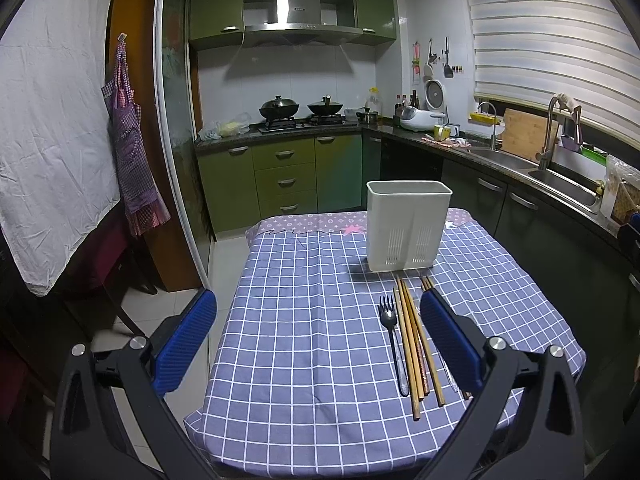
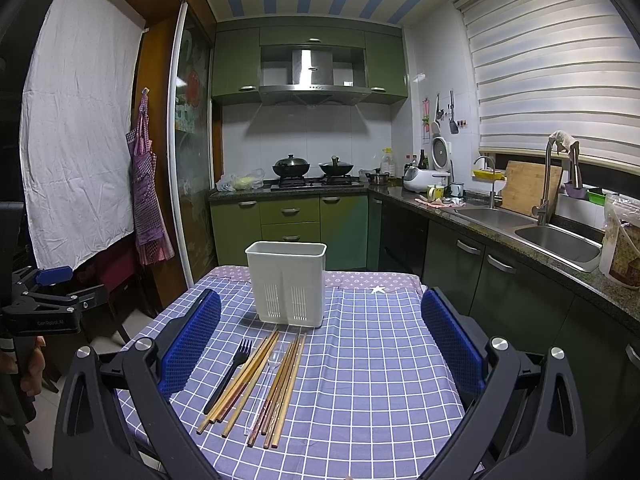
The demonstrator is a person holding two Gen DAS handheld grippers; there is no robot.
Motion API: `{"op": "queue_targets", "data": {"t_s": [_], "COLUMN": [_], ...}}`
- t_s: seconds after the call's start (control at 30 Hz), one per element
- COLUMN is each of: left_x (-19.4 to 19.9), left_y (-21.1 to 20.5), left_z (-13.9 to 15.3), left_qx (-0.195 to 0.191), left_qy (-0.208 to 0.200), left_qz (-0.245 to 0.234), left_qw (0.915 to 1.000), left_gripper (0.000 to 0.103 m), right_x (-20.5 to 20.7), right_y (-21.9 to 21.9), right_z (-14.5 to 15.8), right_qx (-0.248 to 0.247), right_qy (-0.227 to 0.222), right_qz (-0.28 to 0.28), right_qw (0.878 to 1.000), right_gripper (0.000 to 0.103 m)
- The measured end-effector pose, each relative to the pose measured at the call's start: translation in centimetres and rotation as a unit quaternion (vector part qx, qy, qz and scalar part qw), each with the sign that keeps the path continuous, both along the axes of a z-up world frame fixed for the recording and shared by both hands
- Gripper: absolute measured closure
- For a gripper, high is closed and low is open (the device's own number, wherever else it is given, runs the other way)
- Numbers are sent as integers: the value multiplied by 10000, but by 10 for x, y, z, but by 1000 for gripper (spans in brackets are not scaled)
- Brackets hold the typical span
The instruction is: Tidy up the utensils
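Blue-padded fingers (image 2: 192,344) of my right tool (image 2: 320,340) frame the near edge of the table (image 2: 380,380), spread wide with nothing between them, and my left tool (image 1: 318,328) hangs likewise spread and empty, off toward the table's left corner. Everything I need to sort lies just in front of the white utensil holder (image 2: 286,284), which stands upright toward the far end of the checked tablecloth (image 1: 300,320), its two slotted compartments facing me and, as far as I can judge from this angle, with nothing sticking out of it. Nearest the holder's left side lies the black plastic fork (image 2: 228,372), tines pointing toward the holder; just right of it is a loose fan of wooden chopsticks (image 2: 244,380), then a clear plastic utensil (image 2: 266,376), whose type I cannot make out, then a second bundle of chopsticks (image 2: 284,384), several touching or crossing near their handle ends. I judge the task has not begun. To start well, I would take the fork first, since it lies at the outer edge and apart enough to pinch alone, closing across its handle near the middle so it does not pivot. For the chopsticks I would grip across the bundle where the sticks lie parallel, lift clear, tip them upright and lower them into one compartment, keeping the forks for the other. A sideways knock could tip the holder.
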State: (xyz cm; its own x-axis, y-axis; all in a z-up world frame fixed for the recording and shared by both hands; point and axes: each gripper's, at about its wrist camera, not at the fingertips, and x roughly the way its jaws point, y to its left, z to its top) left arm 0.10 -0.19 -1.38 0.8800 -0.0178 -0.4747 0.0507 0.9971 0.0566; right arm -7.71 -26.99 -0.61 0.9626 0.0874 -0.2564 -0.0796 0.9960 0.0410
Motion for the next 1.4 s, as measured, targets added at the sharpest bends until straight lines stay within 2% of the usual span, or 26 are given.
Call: {"op": "queue_targets", "data": {"t_s": [0.6,0.73,0.87,0.93,1.0,1.07,1.17,1.27,1.4], "left_x": [2,15,50,72,96,123,154,176,193], "left_y": [0,1,0,-1,-3,-8,-17,-30,-49], "left_z": [-5,-8,-22,-32,-48,-67,-93,-111,-127], "left_qx": [0,-26,-84,-134,-165,-261,-337,-233,-109], "left_qy": [58,264,866,1231,1719,2232,2759,3137,3604], "left_qz": [4,-28,26,-52,-25,-82,-101,-107,-224], "left_qw": [10000,9996,9962,9923,9850,9744,9605,9492,9325], "left_gripper": [6,6,6,6,6,6,6,17,31], "right_x": [2,24,62,86,111,136,173,201,224], "right_y": [3,2,-2,-6,-8,-8,-10,-20,-34], "right_z": [-9,-17,-31,-41,-51,-65,-84,-103,-118], "right_qx": [-45,-240,-510,-473,-475,-500,-383,-140,87], "right_qy": [83,497,1030,1405,1842,2311,3009,3595,4108], "right_qz": [-71,-202,-176,-7,239,437,596,594,503], "right_qw": [9999,9983,9932,9889,9815,9707,9510,9311,9103], "right_gripper": [4,4,4,4,4,4,4,5,18]}}
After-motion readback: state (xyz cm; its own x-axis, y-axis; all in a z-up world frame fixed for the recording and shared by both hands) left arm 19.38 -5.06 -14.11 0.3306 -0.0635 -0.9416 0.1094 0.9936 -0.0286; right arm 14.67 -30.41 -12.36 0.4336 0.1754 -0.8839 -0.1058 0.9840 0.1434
